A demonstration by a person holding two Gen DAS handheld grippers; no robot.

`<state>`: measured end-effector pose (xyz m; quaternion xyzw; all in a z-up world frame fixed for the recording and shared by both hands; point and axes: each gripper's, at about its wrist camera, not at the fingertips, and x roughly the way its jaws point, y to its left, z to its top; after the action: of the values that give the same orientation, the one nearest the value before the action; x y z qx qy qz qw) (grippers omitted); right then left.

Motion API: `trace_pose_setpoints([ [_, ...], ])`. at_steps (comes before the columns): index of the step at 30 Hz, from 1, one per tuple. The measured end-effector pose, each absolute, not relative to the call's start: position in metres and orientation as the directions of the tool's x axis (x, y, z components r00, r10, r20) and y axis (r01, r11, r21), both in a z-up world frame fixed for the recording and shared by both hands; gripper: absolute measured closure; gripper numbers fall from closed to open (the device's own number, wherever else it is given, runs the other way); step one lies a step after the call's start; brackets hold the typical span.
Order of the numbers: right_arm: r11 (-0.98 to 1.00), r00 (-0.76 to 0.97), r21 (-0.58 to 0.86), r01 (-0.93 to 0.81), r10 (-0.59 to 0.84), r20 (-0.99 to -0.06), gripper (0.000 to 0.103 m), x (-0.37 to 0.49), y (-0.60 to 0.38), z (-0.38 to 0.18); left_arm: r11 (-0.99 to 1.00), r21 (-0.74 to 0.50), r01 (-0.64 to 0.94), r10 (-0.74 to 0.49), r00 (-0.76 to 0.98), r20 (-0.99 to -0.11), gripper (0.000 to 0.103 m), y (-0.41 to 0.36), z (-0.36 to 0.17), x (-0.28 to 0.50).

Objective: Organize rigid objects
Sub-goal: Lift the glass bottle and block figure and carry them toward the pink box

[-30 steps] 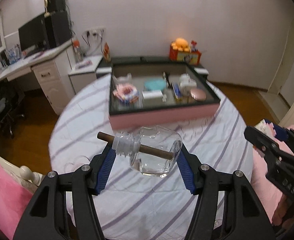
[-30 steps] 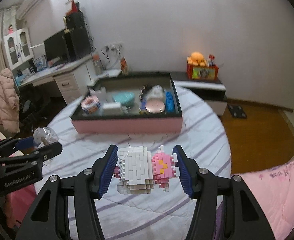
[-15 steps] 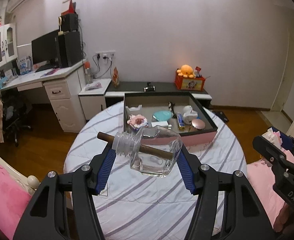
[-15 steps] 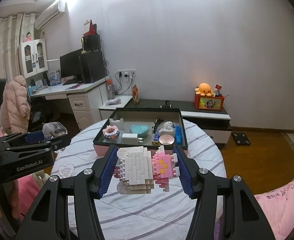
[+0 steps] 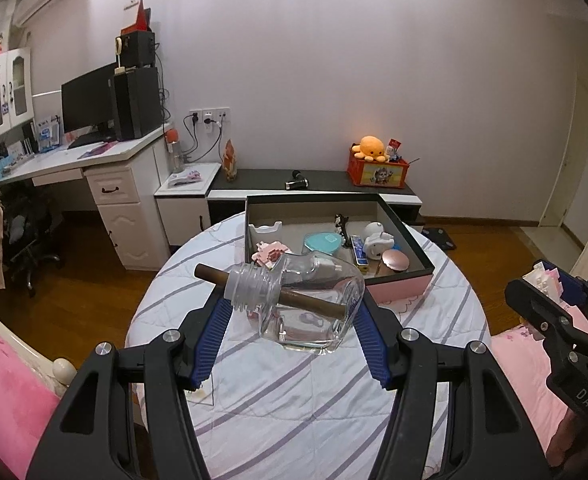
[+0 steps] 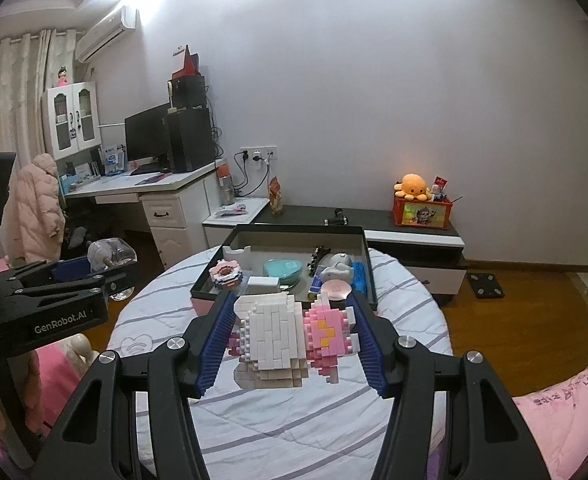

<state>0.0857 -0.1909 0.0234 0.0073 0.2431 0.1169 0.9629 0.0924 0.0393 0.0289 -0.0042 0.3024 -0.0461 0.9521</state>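
A clear glass bottle point(image 5: 313, 312) lies on its side in the air above the round table point(image 5: 294, 400), its ribbed neck to the left and a brown stick point(image 5: 309, 300) running through the neck into the body. A building-block figure point(image 6: 290, 332), white on the left and pink with yellow spots on the right, also hangs above the table, upright. At the table's far edge sits a shallow box point(image 5: 397, 280) with dark rim and pink wall; inside it lie a teal round case, a small pink block model, a pink round compact and a white toy.
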Motion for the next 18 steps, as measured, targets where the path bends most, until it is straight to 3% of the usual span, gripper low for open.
trace_pose_setpoints([
  [10,0.977,0.827,0.068,-0.204,0.209,-0.522,0.045,0.145,-0.190,0.011,0.994,-0.016,0.110,-0.096,0.771,-0.629,0.042,0.030,0.019,0.158],
  [18,0.970,0.743,0.101,-0.222,0.235,-0.626,0.045,0.239,-0.183,-0.017,0.987,-0.004,0.161,-0.112,0.669,-0.735,0.042,0.015,-0.011,0.247],
])
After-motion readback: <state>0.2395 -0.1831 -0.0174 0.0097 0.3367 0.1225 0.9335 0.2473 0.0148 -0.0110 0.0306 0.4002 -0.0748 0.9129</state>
